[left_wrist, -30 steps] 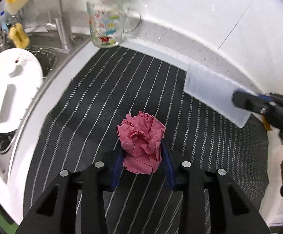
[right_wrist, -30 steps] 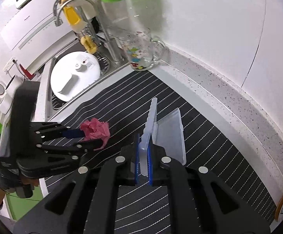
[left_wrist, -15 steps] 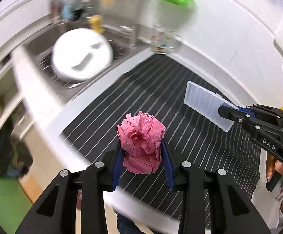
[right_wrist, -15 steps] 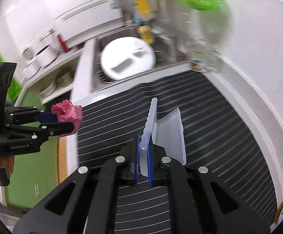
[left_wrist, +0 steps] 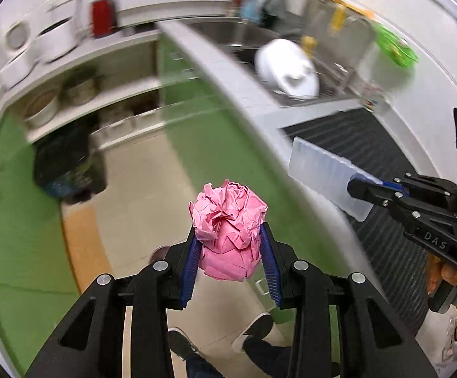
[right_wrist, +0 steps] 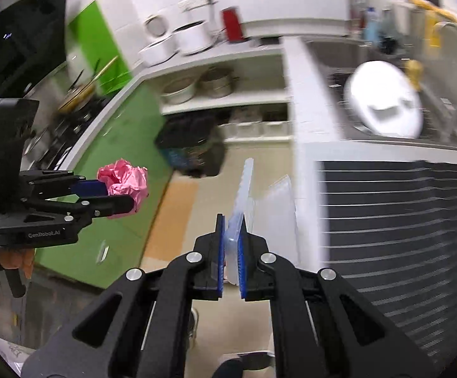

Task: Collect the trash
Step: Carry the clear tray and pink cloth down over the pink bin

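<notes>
Left gripper [right_wrist: 119, 195] reads "GenRobot.AI", right gripper [left_wrist: 352, 186] "DAS".

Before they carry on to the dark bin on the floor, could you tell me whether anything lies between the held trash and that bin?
Nothing visible does. The left tongs hold the pink paper ball and the right tongs hold the clear plastic case, both out over bare floor. The blurred dark bin stands beyond it, below the shelves.

Counting the things

One pink paper ball [left_wrist: 228, 217], one clear box [left_wrist: 329, 178], two grippers [left_wrist: 230, 263] [right_wrist: 231, 249], one white lid [left_wrist: 286, 72], one black bin [right_wrist: 192, 151], two shoes [left_wrist: 253, 327].
</notes>
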